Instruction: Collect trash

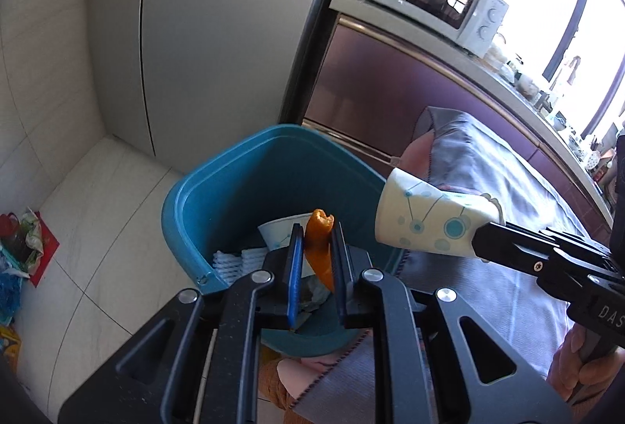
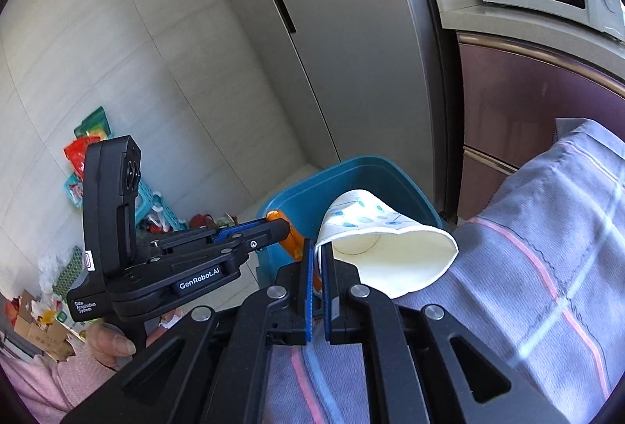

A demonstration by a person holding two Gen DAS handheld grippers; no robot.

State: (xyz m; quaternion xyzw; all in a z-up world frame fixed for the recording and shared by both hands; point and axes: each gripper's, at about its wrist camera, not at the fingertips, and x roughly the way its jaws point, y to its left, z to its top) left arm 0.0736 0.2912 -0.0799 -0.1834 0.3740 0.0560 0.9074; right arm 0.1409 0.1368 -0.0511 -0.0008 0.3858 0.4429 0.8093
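A blue bin [image 1: 218, 189] stands on the floor beside the table; it also shows in the right wrist view [image 2: 375, 174]. My left gripper [image 1: 317, 236] is shut on an orange peel [image 1: 320, 248] and holds it over the bin's opening. In the right wrist view the left gripper [image 2: 287, 228] holds the peel [image 2: 293, 238] at the bin's near rim. My right gripper [image 2: 318, 252] is shut on the rim of a white paper cup with blue dots [image 2: 390, 256]. The cup [image 1: 429, 224] hangs at the bin's right edge. Another paper cup [image 1: 279, 228] and white crumpled paper [image 1: 234, 263] lie inside the bin.
A table with a grey striped cloth [image 1: 488, 189] lies right of the bin. A fridge [image 1: 195, 33] stands behind the bin. A microwave [image 1: 433, 6] sits on a counter above purple cabinets [image 1: 390, 80]. Bags and baskets clutter the floor at left [image 1: 19, 248].
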